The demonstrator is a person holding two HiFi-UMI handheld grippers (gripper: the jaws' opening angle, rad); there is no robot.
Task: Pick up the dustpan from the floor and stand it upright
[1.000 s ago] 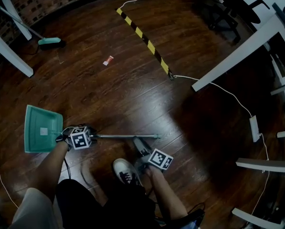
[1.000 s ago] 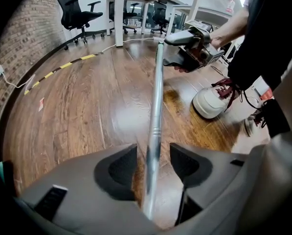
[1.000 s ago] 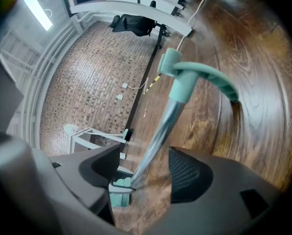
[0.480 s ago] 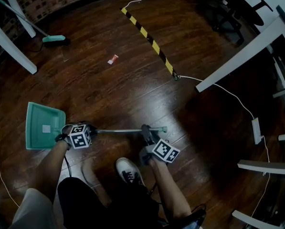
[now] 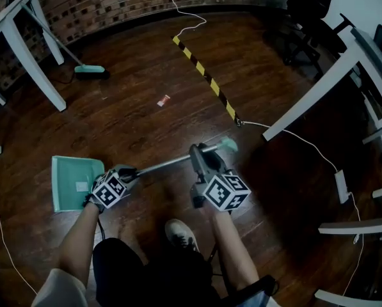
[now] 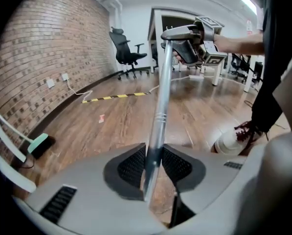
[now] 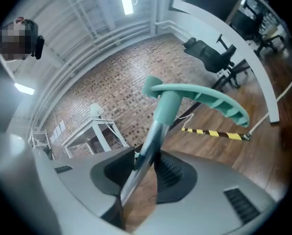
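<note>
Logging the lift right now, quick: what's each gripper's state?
Left gripper: shut on the dustpan handle near the pan; jaws just closed, then eased slightly.
Right gripper: shut on the dustpan handle near its green grip; jaws just closed.

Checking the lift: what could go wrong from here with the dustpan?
1. Both the left gripper and right gripper have just been closing their jaws on the smooth metal pole; it could slip or twist.
2. The pan sits beyond the left grip and may swing toward the shoe.
</note>
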